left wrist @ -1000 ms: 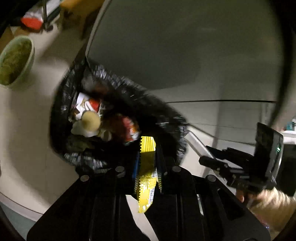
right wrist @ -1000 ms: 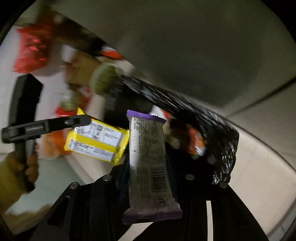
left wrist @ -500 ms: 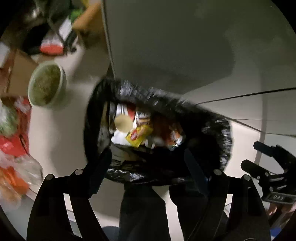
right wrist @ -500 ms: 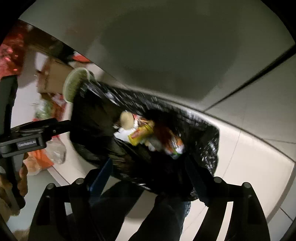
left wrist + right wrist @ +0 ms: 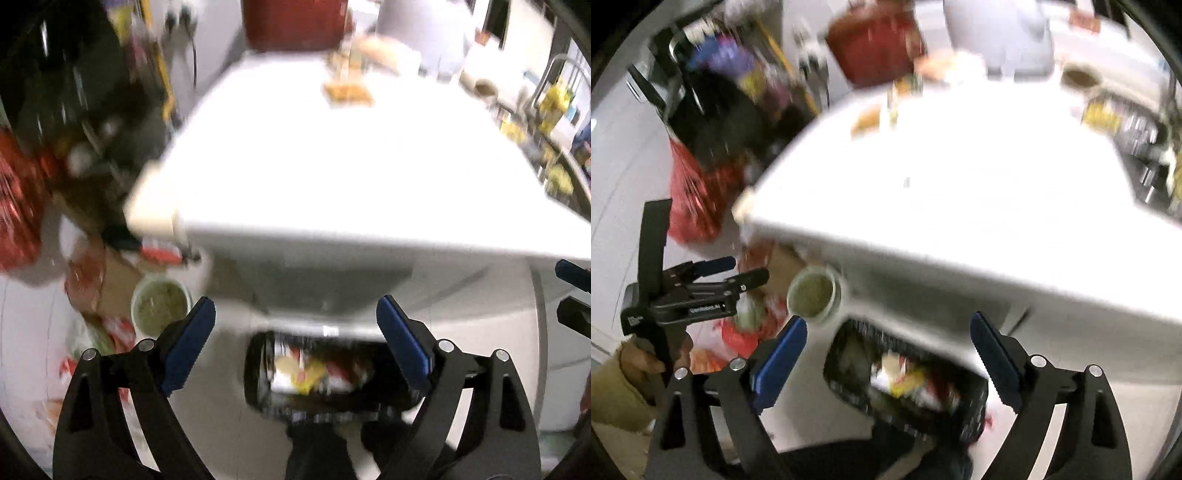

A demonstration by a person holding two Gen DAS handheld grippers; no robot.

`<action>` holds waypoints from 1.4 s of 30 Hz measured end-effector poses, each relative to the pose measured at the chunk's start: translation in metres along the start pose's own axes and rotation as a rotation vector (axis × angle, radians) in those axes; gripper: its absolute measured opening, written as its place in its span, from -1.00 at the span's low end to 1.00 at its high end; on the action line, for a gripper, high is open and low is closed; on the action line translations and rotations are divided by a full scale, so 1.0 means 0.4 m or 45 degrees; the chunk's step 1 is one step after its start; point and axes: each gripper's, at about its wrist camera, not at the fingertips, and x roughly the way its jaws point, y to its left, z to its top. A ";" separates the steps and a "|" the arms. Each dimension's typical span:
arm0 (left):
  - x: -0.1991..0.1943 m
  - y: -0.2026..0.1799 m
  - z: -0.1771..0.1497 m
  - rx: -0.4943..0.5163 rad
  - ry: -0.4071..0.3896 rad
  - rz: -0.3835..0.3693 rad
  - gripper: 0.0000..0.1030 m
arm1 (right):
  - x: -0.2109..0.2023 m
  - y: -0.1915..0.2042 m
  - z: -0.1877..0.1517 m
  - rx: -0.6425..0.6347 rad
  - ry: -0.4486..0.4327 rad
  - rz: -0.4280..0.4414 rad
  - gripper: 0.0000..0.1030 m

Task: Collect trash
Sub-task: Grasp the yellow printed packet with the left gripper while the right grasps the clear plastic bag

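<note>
The black-lined trash bin (image 5: 255,373) sits on the floor under the white table's edge, and holds wrappers, one of them yellow (image 5: 308,376). My left gripper (image 5: 295,306) hangs high above it, jaws still opening, nothing between the blue pads. My right gripper (image 5: 888,323) is also above the bin (image 5: 842,354), jaws opening and empty. In the right wrist view the left gripper (image 5: 738,271) shows at the left in a hand with a tan sleeve. A blurred orange wrapper (image 5: 347,92) lies at the far end of the table (image 5: 351,166).
A green bowl (image 5: 160,304) stands on the floor left of the bin, among red bags (image 5: 694,199) and packets. A red object (image 5: 295,22) stands behind the table. Cluttered shelves run along the right. The picture is motion-blurred.
Both grippers let go of their wrappers, yellow from the left and purple-ended from the right, which now lie out of the jaws. Both then rose well above the bin until the table top came into view.
</note>
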 end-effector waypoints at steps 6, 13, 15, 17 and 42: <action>-0.020 -0.045 0.184 -0.008 -0.173 -0.004 0.70 | -0.097 -0.073 0.144 -0.009 -0.257 -0.188 0.84; 0.189 -0.111 0.435 -0.059 -0.119 0.035 0.73 | -0.115 -0.148 0.216 0.079 -0.336 -0.232 0.84; 0.236 -0.116 0.466 -0.069 -0.099 0.022 0.73 | -0.112 -0.162 0.211 0.092 -0.321 -0.225 0.84; 0.268 -0.122 0.488 -0.066 -0.072 0.015 0.73 | -0.107 -0.175 0.208 0.097 -0.300 -0.224 0.84; 0.197 -0.126 0.397 -0.149 -0.098 -0.326 -0.15 | -0.073 -0.442 0.312 0.169 -0.366 -0.402 0.84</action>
